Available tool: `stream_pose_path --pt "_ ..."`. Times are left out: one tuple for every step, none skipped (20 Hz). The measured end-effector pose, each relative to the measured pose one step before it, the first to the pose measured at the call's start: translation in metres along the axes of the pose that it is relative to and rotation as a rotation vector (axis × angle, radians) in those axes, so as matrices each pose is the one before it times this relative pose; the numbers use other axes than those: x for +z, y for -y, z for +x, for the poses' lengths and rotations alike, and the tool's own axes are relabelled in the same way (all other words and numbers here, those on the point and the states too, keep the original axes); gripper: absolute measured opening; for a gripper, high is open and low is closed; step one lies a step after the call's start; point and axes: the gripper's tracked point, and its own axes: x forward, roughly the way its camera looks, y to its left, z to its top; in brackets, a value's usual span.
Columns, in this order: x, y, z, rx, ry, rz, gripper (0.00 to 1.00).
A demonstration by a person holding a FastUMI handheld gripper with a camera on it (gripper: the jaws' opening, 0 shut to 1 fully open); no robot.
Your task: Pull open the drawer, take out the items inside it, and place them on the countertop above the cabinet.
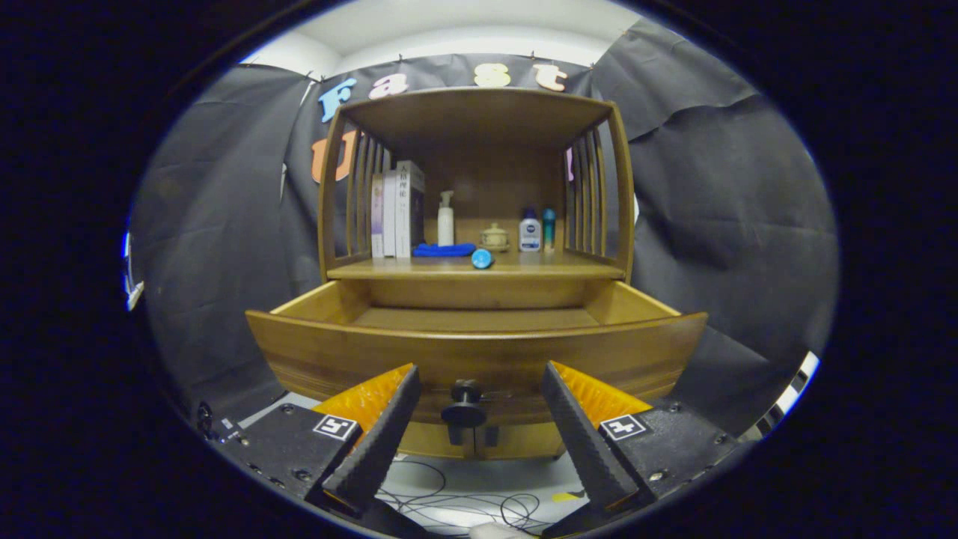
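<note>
The wooden drawer [479, 359] stands pulled out from the cabinet toward me, and what I see of its inner floor is bare. Its dark round knob [465, 404] sits on the drawer front, between my fingers and a little ahead of them. My gripper [479, 408] is open, with a wide gap and nothing touching its black ridged fingers [382, 434]. On the countertop [524, 266] above the drawer, a blue round-ended item [482, 259] lies near the front edge and a blue cloth [444, 250] lies behind it.
Books [397, 213] stand at the countertop's left, by a white pump bottle [446, 218]. A small lidded jar [494, 237], a white bottle [530, 230] and a teal bottle [549, 228] stand to the right. Slatted side rails and a top shelf enclose the counter. Cables [464, 501] lie on the floor below.
</note>
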Motion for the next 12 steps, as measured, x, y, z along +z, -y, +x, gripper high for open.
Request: stream_pose_path --pt "-0.00352 -0.00152 0.00659 -0.00242 -0.00571 -0.00546 1.00" --pt "-0.00243 0.00045 0.00710 -0.00791 -0.00543 -0.00643 1.00" --pt "-0.00165 -0.00138 0.00547 -0.00231 0.00097 -0.00915 1.00" --pt "-0.00062 -0.00157 0.00409 -0.00238 -0.00100 -0.00549 1.00" --pt "0.00008 -0.00280 0.00397 0.00408 0.00279 -0.00468 1.00" --pt "-0.00073 -0.00175 0.00346 0.00169 0.00170 -0.00363 1.00" --pt "0.00020 0.00088 0.00379 -0.00373 0.00230 -0.00132 1.00" --pt "-0.00007 0.00186 0.00423 -0.00945 -0.00059 -0.00032 1.00" --pt "-0.00065 0.00180 0.00116 -0.00837 -0.00482 0.00459 1.00" --pt "0.00243 -0.00176 -0.00138 -0.00198 0.01737 0.00876 1.00" --pt "-0.00063 -0.00082 0.00045 0.00044 0.00203 -0.00132 1.00" --pt "0.00016 0.00098 0.00124 0.00005 0.00721 0.00176 1.00"
